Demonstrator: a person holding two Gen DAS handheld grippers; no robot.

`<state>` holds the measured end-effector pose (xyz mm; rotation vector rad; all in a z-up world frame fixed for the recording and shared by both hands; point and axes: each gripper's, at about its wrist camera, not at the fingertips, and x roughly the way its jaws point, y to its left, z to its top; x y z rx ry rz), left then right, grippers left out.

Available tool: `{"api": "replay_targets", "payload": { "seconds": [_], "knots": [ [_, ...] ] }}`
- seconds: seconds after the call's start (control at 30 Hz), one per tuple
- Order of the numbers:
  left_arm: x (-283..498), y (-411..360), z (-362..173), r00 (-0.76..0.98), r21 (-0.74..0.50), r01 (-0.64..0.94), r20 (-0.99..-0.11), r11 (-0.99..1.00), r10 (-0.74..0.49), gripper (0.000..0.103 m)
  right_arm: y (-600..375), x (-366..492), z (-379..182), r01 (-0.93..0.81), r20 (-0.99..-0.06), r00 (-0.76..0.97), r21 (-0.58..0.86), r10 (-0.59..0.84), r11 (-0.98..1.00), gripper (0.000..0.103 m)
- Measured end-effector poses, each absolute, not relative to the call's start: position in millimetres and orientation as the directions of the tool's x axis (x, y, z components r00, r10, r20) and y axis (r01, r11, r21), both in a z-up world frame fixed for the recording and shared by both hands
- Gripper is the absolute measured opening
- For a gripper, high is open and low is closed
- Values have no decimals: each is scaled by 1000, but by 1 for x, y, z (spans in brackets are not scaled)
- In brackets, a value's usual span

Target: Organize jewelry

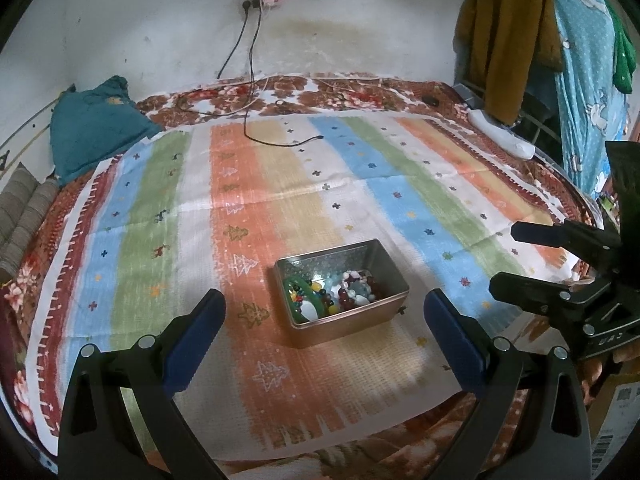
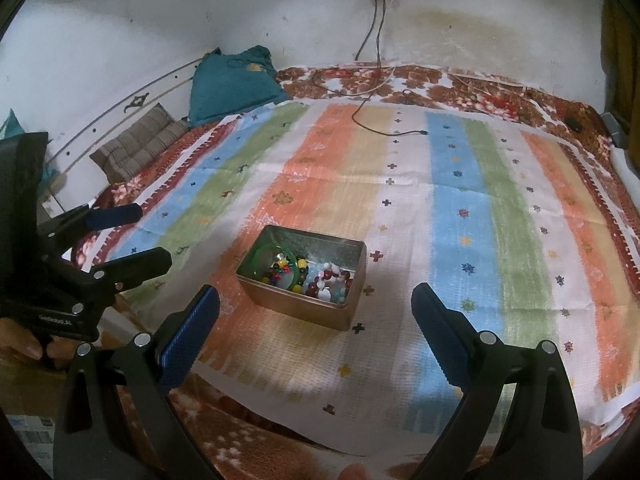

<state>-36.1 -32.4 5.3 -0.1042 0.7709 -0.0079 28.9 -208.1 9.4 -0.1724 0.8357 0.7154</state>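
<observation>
An open metal tin (image 1: 382, 258) (image 2: 356, 276) sits on the striped cloth near the bed's front edge. Inside lie a green bangle (image 1: 298, 294) (image 2: 272, 249), dark red bead bracelets (image 1: 354, 280) (image 2: 324, 276) and several mixed coloured beads. My left gripper (image 1: 324, 312) hangs open just in front of the tin, nothing between its blue pads (image 1: 192, 344). My right gripper (image 2: 316, 308) is open too, a little short of the tin, empty. Each gripper shows in the other's view: the right one (image 1: 504, 258) at the right, the left one (image 2: 154, 234) at the left.
A striped cloth (image 1: 248, 216) (image 2: 452, 216) covers a floral bedspread. A black cable end (image 1: 316, 138) (image 2: 420, 133) lies on the cloth's far part. A teal cushion (image 1: 92, 128) (image 2: 232, 84) sits far left, clothes (image 1: 504, 40) hang at the right. A hand (image 2: 24, 346) holds the left gripper.
</observation>
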Motion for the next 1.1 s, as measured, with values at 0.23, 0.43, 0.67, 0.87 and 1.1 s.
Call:
{"api": "replay_targets", "payload": {
  "seconds": [0.23,0.43,0.67,0.87,1.1],
  "knots": [
    [-35,-35,5,718,-87,-41,-695,995,-31,97,-209,28,10,-640,-723,458,134,516,757,97],
    [-36,-35,5,719,-85,-41,-695,996,-30,97,-210,27,12,-643,-718,460,136,522,754,97],
    [-36,-36,5,720,-87,-42,-694,995,-30,97,-211,26,12,-643,-714,466,132,522,754,97],
    [-36,-36,5,720,-84,-40,-693,996,-30,97,-210,25,13,-644,-713,472,123,518,755,97],
    [-35,-34,5,716,-91,-36,-698,995,-38,97,-210,24,14,-643,-713,474,120,517,756,97]
  ]
}}
